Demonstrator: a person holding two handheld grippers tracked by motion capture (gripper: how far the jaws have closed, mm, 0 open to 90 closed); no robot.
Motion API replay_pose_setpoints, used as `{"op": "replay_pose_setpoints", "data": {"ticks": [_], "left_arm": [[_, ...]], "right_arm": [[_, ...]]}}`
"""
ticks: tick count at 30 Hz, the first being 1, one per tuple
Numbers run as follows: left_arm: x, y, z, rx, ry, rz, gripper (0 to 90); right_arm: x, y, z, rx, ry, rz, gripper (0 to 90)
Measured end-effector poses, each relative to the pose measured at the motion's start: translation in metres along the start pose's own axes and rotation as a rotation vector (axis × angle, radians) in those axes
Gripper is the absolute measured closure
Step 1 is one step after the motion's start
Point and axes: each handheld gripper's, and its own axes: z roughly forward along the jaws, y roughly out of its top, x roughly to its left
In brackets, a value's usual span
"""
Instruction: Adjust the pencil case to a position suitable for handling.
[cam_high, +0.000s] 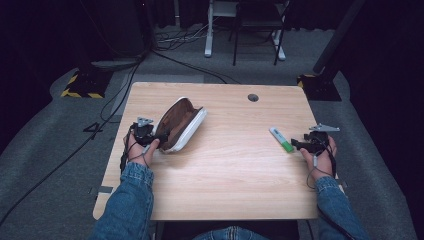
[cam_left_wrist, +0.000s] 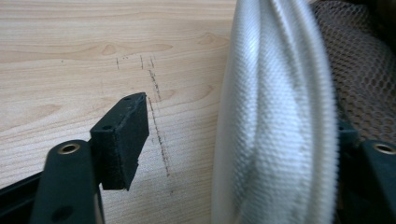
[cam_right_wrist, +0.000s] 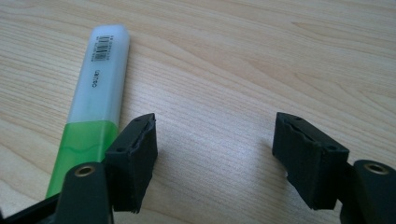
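An open pouch (cam_high: 180, 124), white outside with a brown mesh lining, lies on the left part of the wooden table (cam_high: 230, 185). My left gripper (cam_high: 152, 136) is at its near end. In the left gripper view the pouch's white wall (cam_left_wrist: 275, 116) stands between the jaws of the left gripper (cam_left_wrist: 238, 126). The left pad (cam_left_wrist: 122, 140) is clear of the fabric, and the other jaw sits behind the wall on the mesh side. A green-and-white highlighter (cam_high: 281, 139) lies on the right. My right gripper (cam_high: 298, 145) is open just right of it, and in the right gripper view the right gripper (cam_right_wrist: 215, 135) has bare wood between its jaws, with the highlighter (cam_right_wrist: 100, 88) outside the left jaw.
A round cable hole (cam_high: 253, 97) sits near the table's far edge. Beyond the table are a grey carpet, cables, a chair and stand bases. Faint pencil marks (cam_left_wrist: 156, 116) cross the wood beside the pouch.
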Motion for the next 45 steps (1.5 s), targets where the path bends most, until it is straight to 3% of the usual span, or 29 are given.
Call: {"op": "replay_pose_setpoints", "data": {"ticks": [8,19,30,45], "left_arm": [[-0.003,0.003,0.006,0.013,0.02,0.028,39.8],[-0.004,0.004,0.006,0.025,-0.023,0.013,76.0],[-0.002,0.004,0.005,0.035,-0.05,-0.011,82.8],[-0.007,0.012,-0.006,0.043,-0.119,-0.031,83.6]], "right_arm": [[0.001,0.0,0.0,-0.006,-0.002,-0.001,33.2],[0.001,-0.001,-0.001,-0.004,-0.001,0.001,33.9],[0.002,-0.001,-0.001,-0.006,0.001,0.002,35.2],[0.003,-0.001,-0.001,-0.007,0.002,0.0,36.6]]}}
